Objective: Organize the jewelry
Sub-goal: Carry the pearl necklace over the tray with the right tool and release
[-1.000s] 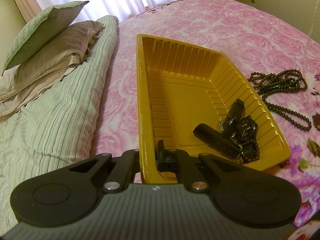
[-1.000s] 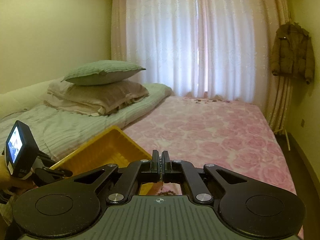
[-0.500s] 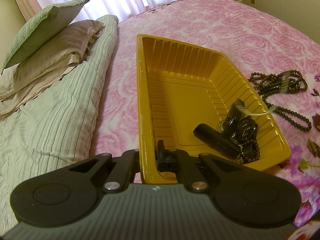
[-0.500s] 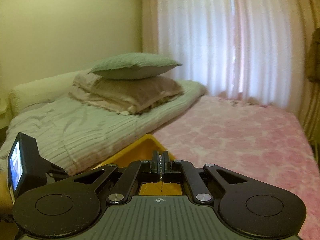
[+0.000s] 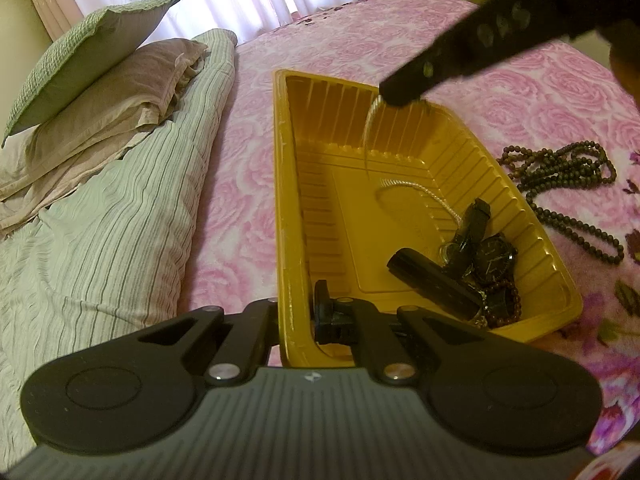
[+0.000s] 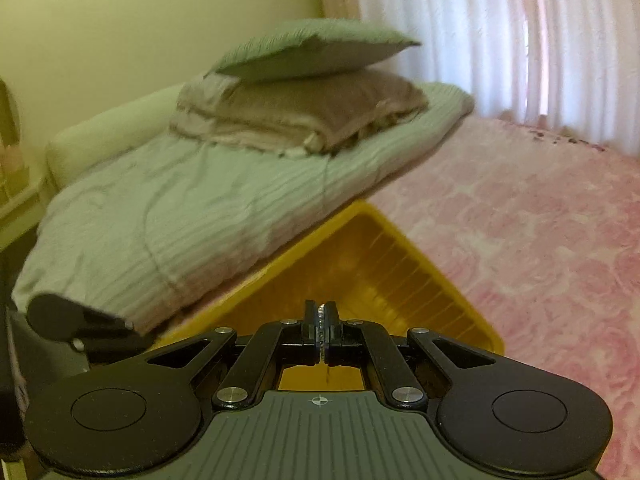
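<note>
Right gripper (image 5: 400, 98) hung over the far end of the ribbed yellow plastic tray (image 5: 532, 216), fingers pinching a thin silver chain (image 5: 370, 136); chain dropped straight down w/ its tail already curled on the tray floor beside the black watches (image 5: 486, 256); left gripper (image 5: 298, 320) clamped the near tray wall; dark bead necklace (image 5: 560, 168) lay on the bed just right of the tray.

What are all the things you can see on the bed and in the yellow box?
Ribbed yellow plastic tray: one, on the pink bedspread.
Thin silver chain: one, hanging from the right gripper into the tray.
Black wristwatch: at least one, tray's near right corner.
Black cylinder: one, beside the watch.
Dark brown bead necklace: tangled strands, on the bedspread right of the tray.
Pink rose bedspread: one.
Striped pale green quilt: one, left.
Pillows: two, green on brownish.
White curtains: behind.
Left gripper: clamps tray wall.
Right gripper: pinches chain.
</note>
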Available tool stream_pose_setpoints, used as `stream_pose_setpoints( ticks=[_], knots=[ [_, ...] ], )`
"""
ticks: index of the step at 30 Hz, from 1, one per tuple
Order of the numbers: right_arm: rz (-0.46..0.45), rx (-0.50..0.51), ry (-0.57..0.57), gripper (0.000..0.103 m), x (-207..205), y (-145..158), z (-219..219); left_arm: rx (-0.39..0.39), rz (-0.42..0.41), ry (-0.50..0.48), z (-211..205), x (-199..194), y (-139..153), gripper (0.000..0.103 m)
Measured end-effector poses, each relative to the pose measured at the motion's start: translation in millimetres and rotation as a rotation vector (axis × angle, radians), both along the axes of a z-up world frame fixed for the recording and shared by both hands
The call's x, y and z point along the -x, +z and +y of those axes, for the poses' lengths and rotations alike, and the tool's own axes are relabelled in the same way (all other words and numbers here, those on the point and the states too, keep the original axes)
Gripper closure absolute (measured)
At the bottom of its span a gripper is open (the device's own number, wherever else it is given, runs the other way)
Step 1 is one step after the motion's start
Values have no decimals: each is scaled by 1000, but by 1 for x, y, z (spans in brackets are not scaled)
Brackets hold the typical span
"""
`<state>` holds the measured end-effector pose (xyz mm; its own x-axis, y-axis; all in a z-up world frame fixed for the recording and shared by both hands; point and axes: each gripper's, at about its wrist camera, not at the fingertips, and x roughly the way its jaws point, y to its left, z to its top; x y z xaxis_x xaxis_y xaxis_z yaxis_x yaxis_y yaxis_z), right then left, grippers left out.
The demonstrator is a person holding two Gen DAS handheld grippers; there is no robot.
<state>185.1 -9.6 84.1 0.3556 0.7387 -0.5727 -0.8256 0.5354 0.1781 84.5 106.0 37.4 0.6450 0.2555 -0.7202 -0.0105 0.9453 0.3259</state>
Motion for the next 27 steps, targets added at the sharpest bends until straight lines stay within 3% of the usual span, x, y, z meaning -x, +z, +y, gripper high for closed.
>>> stream_pose_setpoints(
  ticks=[19,23,24,26,27],
  knots=[
    [31,-14,-8,101,-1,-9,-9,3,0,0,1,0,0,100],
    [24,-32,-56,99,0,-8,-21,2,-1,0,1,0,0,100],
    [33,-42,-73,94,0,-9,-26,3,0,0,2,0,0,100],
    [51,-70,-122,73,0,-12,-44,4,0,1,2,0,-1,100],
    [61,-87,-149,56,1,-15,-56,5,0,2,3,0,-1,100]
  ],
)
